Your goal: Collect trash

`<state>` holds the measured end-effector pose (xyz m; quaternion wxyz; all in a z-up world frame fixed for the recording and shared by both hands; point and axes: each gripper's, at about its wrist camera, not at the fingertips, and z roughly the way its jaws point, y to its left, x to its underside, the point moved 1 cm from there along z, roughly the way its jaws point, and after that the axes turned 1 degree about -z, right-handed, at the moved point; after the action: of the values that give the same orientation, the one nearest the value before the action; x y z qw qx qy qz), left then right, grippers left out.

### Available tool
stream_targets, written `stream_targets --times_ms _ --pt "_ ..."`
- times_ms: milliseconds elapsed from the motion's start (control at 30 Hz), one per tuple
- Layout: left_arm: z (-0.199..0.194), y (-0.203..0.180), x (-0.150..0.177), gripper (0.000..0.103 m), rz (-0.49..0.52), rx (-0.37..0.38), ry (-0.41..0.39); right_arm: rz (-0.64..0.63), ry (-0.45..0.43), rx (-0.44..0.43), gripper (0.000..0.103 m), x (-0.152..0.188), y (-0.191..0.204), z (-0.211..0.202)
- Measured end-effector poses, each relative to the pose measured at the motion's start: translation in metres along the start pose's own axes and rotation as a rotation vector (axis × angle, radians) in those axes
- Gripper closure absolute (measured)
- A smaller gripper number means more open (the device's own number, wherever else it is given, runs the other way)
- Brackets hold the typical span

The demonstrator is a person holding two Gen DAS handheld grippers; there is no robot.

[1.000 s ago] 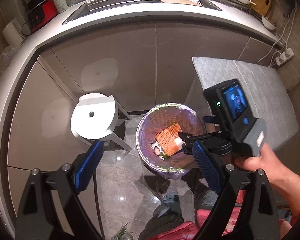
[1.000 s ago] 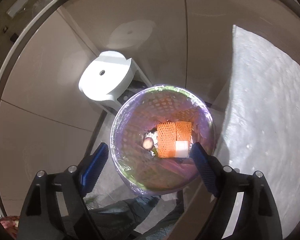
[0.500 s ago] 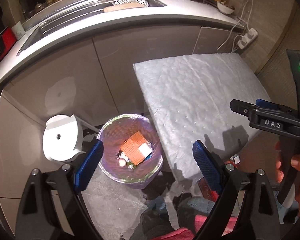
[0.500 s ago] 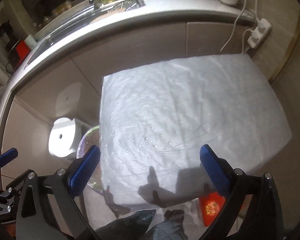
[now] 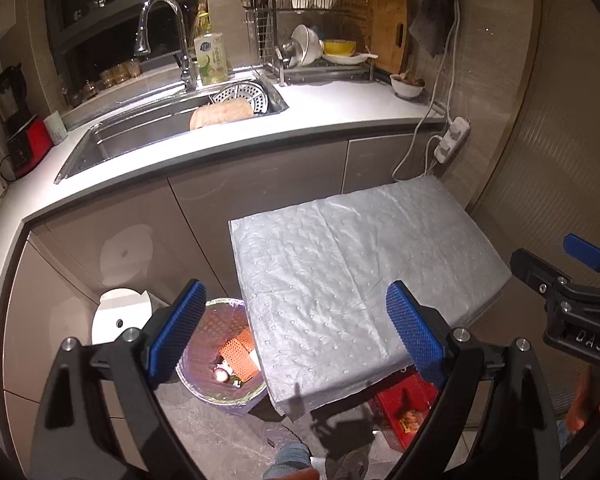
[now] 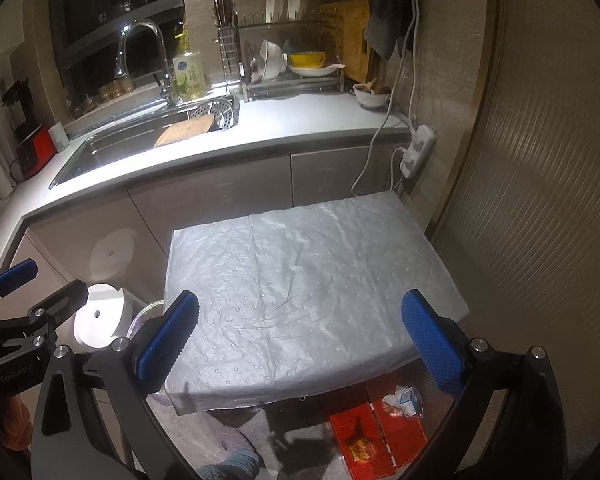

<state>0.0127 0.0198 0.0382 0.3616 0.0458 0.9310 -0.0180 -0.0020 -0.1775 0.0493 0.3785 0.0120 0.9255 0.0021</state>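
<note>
Left wrist view showed the left gripper [image 5: 292, 328], black-armed with blue textured pads, spread wide with nothing between its jaws, hanging above the near edge of a small table draped in a silvery dimpled plastic sheet [image 5: 364, 264]. Below the left pad sat a round trash bin lined with a translucent purple bag [image 5: 216, 360], on the floor against the table's left side. Inside it lay an orange foam mesh sleeve [image 5: 238, 356], a white scrap and a pale round piece. A white round plastic stool [image 5: 114, 316] stood just left of the bin. The right gripper [image 5: 580, 288] entered at the right edge, a hand below it. A red carton [image 5: 404, 400] lay on the floor under the table.

Right wrist view showed the right gripper [image 6: 300, 340], its jaws having just been opening, now at their widest and empty, over the sheet's near half. The bin's rim [image 6: 146, 312] peeked out left of the table, mostly hidden. Beyond stood beige cabinet fronts, a white countertop [image 6: 300, 120] with a steel sink [image 6: 140, 136], a curved tap, a green soap bottle and a dish rack holding bowls.
</note>
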Motion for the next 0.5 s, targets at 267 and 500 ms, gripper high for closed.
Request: stream_targets --times_ms 267,500 --pt "-0.071 -0.043 0.003 0.008 -0.018 -0.029 -0.114 -0.026 -0.136 -0.029 0.002 0.002 -0.028 -0.073" --pt "-0.119 -0.066 0.008 0.008 -0.033 -0.053 -0.194 -0.048 -0.245 -0.048 0.002 0.004 -0.044 -0.121"
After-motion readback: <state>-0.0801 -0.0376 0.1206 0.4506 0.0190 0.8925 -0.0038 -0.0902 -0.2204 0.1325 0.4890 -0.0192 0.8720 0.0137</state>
